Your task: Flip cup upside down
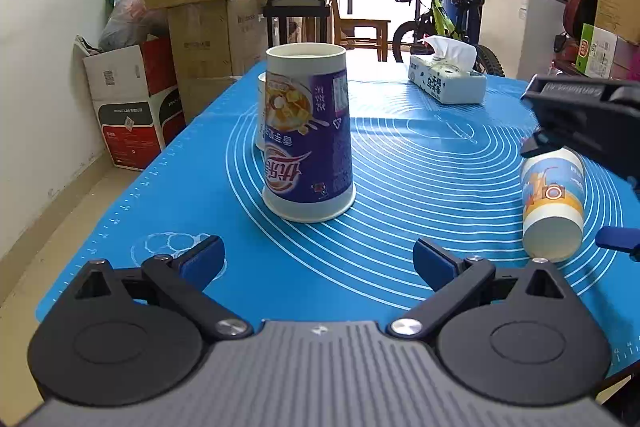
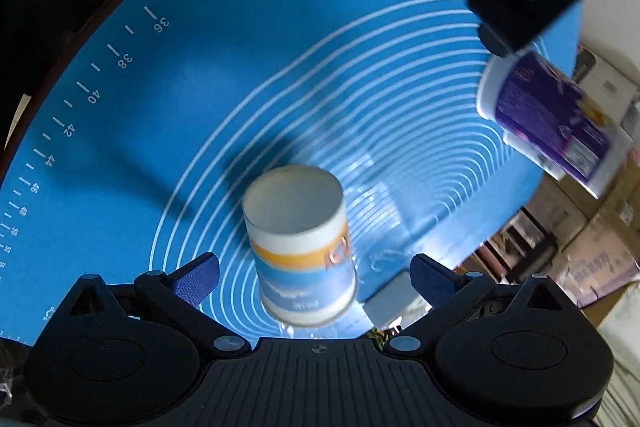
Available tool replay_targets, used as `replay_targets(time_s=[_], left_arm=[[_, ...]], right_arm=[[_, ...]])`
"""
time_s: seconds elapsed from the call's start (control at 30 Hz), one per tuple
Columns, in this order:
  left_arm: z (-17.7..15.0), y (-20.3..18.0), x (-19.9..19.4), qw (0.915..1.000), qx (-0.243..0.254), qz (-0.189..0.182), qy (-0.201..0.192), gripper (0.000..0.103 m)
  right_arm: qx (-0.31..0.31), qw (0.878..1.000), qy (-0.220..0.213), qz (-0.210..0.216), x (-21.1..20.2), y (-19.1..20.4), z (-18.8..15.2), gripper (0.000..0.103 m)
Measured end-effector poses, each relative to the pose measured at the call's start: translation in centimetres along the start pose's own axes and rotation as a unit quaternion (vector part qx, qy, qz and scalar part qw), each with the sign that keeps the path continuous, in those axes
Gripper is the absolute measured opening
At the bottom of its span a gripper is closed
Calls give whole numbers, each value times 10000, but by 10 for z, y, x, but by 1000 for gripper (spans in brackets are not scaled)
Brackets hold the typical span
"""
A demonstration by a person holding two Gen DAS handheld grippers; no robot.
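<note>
On the blue mat covering the counter, the small orange-and-blue cup stands upside down at the right, untouched between the spread right gripper, while the left gripper, also spread, faces the inverted purple cup.

The silicone mat is bright blue, printed with white concentric rings and a white ruler scale along its edge. At the centre of the left wrist view, the tall paper cup is white at both ends with a deep purple wrap carrying a yellow-orange food picture and a red-and-white logo. At the right edge, the smaller paper cup is white with sky-blue and orange bands. The tissue pack, upper right of centre, is white with pale blue-green print. Both grippers have black bodies; the left gripper and the right gripper carry dark blue pads.
</note>
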State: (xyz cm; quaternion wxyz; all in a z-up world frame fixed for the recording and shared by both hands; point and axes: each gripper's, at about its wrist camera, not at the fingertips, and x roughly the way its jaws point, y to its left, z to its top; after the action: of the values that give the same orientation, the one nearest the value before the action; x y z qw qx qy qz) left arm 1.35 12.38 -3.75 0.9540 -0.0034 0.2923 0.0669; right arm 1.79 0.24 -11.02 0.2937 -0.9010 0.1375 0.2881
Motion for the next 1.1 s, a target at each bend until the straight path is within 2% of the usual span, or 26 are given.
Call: replay_targets(time_s=[0.17, 0.3, 0.37, 0.47, 0.57, 0.67, 0.7, 0.77, 0.83, 0.9, 0.97, 1.1], left_arm=[[-1, -2, 0, 10000, 30, -41, 12, 100], [-1, -2, 1, 10000, 13, -34, 28, 100], [-1, -2, 1, 10000, 14, -33, 26, 100], [0, -3, 1, 10000, 32, -32, -2, 100], [1, -5, -1, 10000, 51, -41, -18, 99], [3, -8, -2, 9999, 90, -69, -49, 100], [4, -9, -2, 9999, 105, -90, -53, 99], [6, -11, -3, 9998, 120, -135, -66, 99], [9, -14, -4, 9997, 112, -184, -80, 99], [12, -17, -5, 9996, 122, -241, -105, 99], [13, -20, -6, 9994, 147, -279, -140, 100], [15, -27, -7, 9991, 198, -353, -135, 100]], right_arm=[[64, 9998, -119, 166, 7, 2, 2, 99], [239, 9992, -199, 240, 7, 2, 3, 72], [304, 9991, -210, 216, 7, 1, 2, 62], [557, 9976, -297, 286, 4, -6, -4, 62], [979, 9942, -414, 186, -2, -13, -12, 62], [1841, 9812, -572, 102, -11, -26, -28, 62], [2254, 9718, -683, 115, -14, -32, -36, 62], [3144, 9445, -939, 175, -18, -45, -55, 62], [3980, 9101, -1126, 268, -21, -51, -77, 62], [4722, 8707, -1314, 392, -22, -52, -98, 62], [5483, 8205, -1527, 531, -22, -50, -120, 63], [6861, 6970, -1962, 703, -16, -31, -156, 63]])
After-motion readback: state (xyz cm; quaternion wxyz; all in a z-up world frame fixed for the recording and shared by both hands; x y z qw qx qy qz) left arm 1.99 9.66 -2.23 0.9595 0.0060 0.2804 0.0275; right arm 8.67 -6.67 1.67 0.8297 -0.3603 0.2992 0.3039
